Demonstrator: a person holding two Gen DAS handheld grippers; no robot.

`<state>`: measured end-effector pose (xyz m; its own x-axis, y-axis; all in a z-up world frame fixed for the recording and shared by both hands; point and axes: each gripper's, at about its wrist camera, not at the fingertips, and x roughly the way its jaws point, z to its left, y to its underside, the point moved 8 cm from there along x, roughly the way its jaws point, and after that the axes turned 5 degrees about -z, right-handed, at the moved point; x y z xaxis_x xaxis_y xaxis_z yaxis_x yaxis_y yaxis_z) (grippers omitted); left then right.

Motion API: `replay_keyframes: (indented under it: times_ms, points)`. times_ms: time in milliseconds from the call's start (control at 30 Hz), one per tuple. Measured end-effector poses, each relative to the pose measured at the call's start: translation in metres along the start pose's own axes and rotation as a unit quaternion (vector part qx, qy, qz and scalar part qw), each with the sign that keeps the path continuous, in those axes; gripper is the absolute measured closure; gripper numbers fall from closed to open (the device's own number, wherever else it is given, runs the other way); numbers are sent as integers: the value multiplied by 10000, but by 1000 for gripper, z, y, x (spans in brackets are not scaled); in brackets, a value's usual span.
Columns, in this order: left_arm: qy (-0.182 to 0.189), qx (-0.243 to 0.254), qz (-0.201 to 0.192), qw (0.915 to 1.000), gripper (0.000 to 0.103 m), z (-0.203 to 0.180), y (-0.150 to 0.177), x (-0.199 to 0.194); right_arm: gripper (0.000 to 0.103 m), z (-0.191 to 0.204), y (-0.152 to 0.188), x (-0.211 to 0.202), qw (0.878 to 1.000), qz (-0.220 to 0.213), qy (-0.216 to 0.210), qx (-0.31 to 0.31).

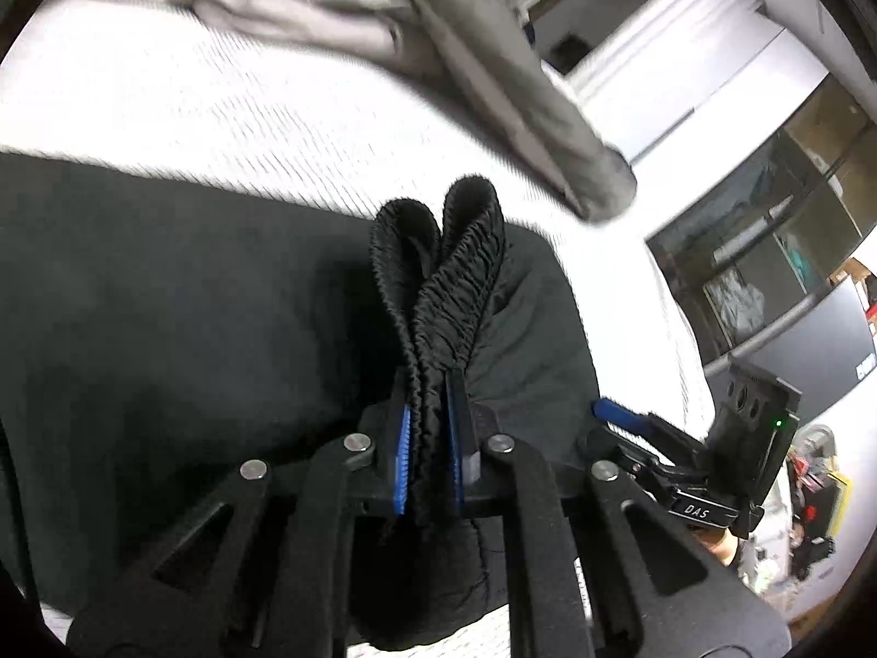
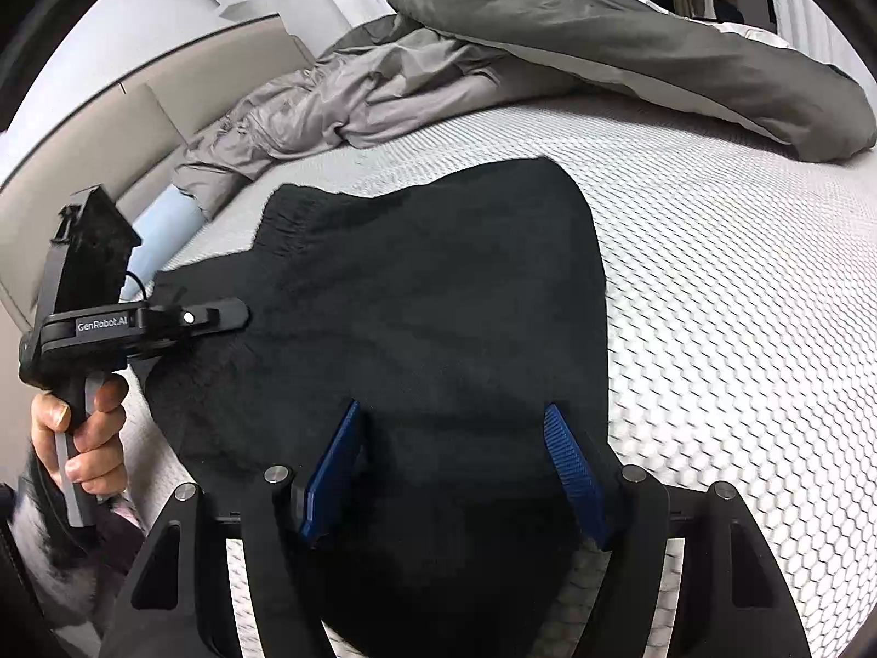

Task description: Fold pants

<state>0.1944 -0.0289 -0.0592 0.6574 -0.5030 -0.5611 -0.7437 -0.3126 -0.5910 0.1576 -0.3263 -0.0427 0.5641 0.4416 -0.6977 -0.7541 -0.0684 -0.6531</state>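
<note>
Black pants lie spread on a white mattress. In the left wrist view my left gripper is shut on the gathered elastic waistband, which stands up in a fold between the blue pads. The rest of the pants lies flat to the left. In the right wrist view my right gripper hovers open over the near part of the pants, and its blue fingers hold no cloth. The left gripper shows at the pants' left edge, held by a hand.
A grey duvet and a crumpled light grey garment lie at the far side of the bed. A beige headboard runs along the left. Past the bed's edge stand glass-fronted shelves.
</note>
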Motion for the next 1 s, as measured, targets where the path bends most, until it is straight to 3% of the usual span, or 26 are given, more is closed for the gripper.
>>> replay_keyframes:
  times_ms: [100,200,300,367,500,633,700,800,933,1000]
  points:
    - [-515,115,-340,9980,95,33,-15,-39,32,17,-7,2,9999,-33,-139,-66]
    - [-1125,141,-227,9933,94,74,-12,-45,32,31,-6,16,9994,190,-41,-301]
    - [-1184,-311,101,9924,86,110,3,-32,32,21,5,34,9977,600,254,-177]
    - [-1102,-442,95,9929,82,114,4,-32,32,12,11,34,9971,732,134,184]
    - [-1259,-283,-238,9914,75,101,-10,-54,33,4,16,8,9948,640,-286,733]
    - [-1152,77,-634,9913,44,67,-17,-68,47,9,32,-9,9857,733,-959,1176]
    - [-1068,183,-650,9920,43,48,-18,-63,65,17,37,-1,9835,807,-1105,1181]
    - [-912,300,-403,9946,43,17,-7,-38,82,23,43,9,9817,901,-1103,1267]
    - [-921,544,-180,9941,43,-17,4,-4,86,39,43,-16,9849,825,-1138,1009]
    - [-901,637,-124,9938,43,-28,11,4,78,39,58,-19,9882,1000,-862,772]
